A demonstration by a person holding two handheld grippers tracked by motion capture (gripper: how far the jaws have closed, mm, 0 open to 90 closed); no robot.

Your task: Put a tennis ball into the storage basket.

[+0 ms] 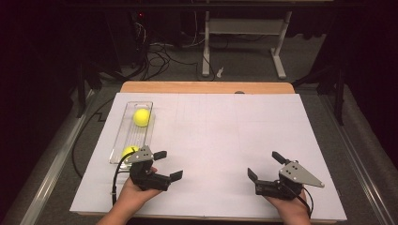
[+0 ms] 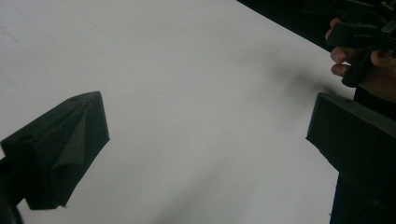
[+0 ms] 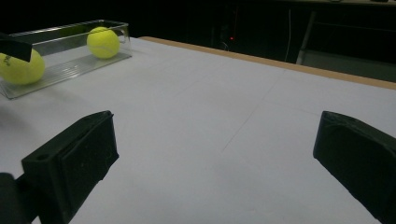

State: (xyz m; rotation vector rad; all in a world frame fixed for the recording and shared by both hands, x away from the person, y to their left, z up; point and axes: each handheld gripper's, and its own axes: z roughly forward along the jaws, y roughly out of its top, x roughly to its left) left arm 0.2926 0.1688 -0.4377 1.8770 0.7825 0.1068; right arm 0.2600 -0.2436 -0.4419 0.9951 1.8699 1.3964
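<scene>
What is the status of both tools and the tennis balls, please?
Left tool open, empty, beside the tray. Right tool open, empty, over bare paper. Two tennis balls in the clear tray: far ball, near ball. Nothing blocking.

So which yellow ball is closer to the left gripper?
The tennis ball at the near end of the clear tray, the near ball, sits right beside the left gripper. The far ball lies toward the tray's far end.
</scene>
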